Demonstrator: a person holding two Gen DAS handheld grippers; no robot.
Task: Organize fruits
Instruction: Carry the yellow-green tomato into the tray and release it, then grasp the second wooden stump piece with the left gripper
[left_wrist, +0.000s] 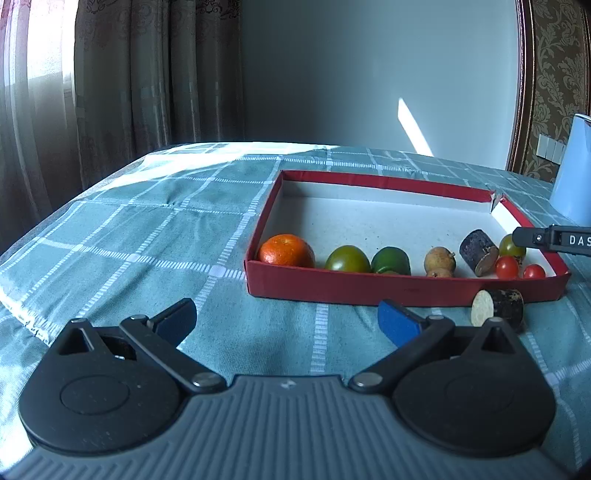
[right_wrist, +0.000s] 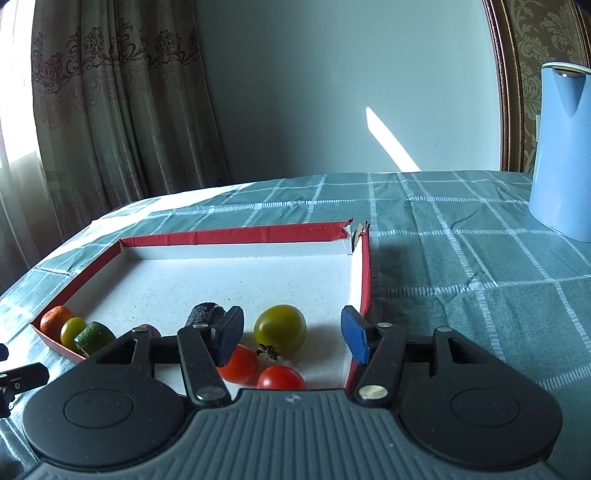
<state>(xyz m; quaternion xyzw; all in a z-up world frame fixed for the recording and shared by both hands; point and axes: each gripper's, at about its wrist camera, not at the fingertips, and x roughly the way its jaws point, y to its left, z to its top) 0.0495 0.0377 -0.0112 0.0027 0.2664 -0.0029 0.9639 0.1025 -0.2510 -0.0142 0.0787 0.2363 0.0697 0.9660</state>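
Observation:
A red-walled tray (left_wrist: 369, 286) on the checked cloth holds a row of fruit: an orange (left_wrist: 285, 250), a green tomato (left_wrist: 347, 259), a green piece (left_wrist: 390, 260), brown round fruits (left_wrist: 439, 259), a dark cut cylinder (left_wrist: 478, 252), a green tomato (right_wrist: 280, 329) and two red cherry tomatoes (right_wrist: 240, 363). Another dark cut piece (left_wrist: 498, 307) lies on the cloth outside the tray's front wall. My left gripper (left_wrist: 288, 321) is open and empty before the tray. My right gripper (right_wrist: 291, 338) is open and empty over the tray's right corner, above the tomatoes.
A light blue kettle (right_wrist: 561, 147) stands on the cloth (right_wrist: 461, 258) to the right of the tray. Curtains hang at the back left, where the table edge drops off. The tray's far right corner (right_wrist: 356, 230) is torn.

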